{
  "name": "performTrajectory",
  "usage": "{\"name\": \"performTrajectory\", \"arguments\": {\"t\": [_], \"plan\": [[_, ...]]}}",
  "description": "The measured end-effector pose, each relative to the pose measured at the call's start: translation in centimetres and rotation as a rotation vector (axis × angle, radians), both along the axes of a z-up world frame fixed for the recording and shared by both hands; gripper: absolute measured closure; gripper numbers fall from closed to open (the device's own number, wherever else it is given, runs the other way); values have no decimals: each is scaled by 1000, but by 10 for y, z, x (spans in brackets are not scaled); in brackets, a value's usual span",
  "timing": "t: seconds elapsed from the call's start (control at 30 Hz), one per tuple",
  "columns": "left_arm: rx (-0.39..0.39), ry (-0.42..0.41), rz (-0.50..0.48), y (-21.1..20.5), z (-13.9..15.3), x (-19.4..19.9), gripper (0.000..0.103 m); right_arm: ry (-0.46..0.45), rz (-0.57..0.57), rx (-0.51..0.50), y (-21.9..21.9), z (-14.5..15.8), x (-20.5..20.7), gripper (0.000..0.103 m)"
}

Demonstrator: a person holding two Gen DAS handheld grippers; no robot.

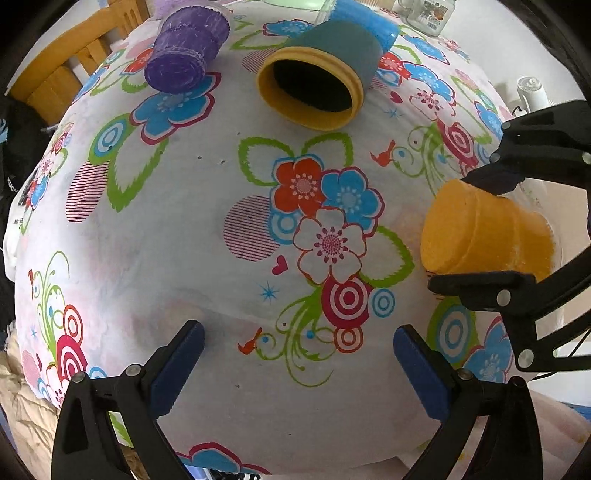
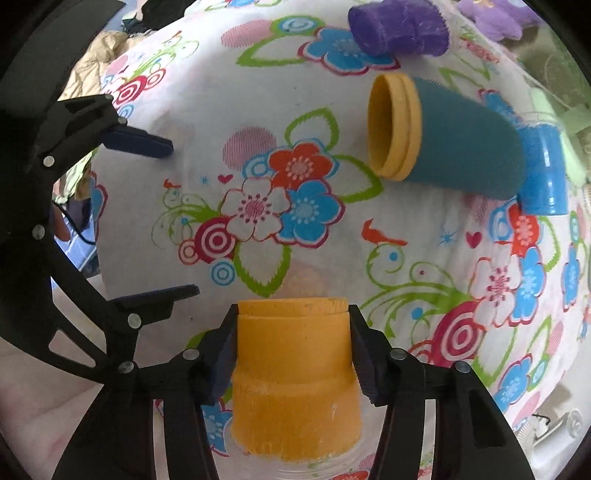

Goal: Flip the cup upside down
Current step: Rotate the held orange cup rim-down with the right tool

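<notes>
My right gripper [image 2: 291, 350] is shut on an orange cup [image 2: 295, 376], its fingers [image 2: 364, 354] clamping the cup's sides. The cup is held over the flowered tablecloth [image 2: 332, 266] with its narrow closed end pointing away from me. In the left wrist view the same cup [image 1: 480, 236] shows at the right, lying sideways between the right gripper's black fingers [image 1: 480, 280]. My left gripper [image 1: 299, 354] is open and empty low over the cloth, blue pads [image 1: 181, 365] apart. It also shows in the right wrist view [image 2: 177, 218] at the left.
A teal cup with a yellow rim [image 1: 325, 77] lies on its side at the back, with a blue cup [image 1: 369, 22] behind it. A purple cup [image 1: 184, 51] lies at the back left. A glass jar [image 1: 432, 14] and a wooden chair [image 1: 74, 62] stand beyond.
</notes>
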State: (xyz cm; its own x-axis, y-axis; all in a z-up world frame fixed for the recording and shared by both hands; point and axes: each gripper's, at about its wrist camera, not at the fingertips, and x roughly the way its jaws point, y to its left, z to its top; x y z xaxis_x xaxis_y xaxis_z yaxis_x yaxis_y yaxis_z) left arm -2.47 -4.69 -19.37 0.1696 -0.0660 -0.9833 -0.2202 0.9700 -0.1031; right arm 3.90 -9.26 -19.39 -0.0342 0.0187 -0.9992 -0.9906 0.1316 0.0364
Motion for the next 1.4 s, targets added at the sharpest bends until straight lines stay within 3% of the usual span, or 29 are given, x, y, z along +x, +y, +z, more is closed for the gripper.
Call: {"name": "performTrajectory", "arguments": {"t": [0.1, 0.63, 1.4], "plan": [[-2, 0, -13, 7, 7, 7, 0, -24, -39, 25, 3, 10, 0, 46], [142, -94, -238, 17, 78, 43, 0, -142, -429, 202, -6, 83, 27, 46], [92, -277, -409, 52, 151, 59, 0, -463, -943, 483, -15, 162, 2, 46]]}}
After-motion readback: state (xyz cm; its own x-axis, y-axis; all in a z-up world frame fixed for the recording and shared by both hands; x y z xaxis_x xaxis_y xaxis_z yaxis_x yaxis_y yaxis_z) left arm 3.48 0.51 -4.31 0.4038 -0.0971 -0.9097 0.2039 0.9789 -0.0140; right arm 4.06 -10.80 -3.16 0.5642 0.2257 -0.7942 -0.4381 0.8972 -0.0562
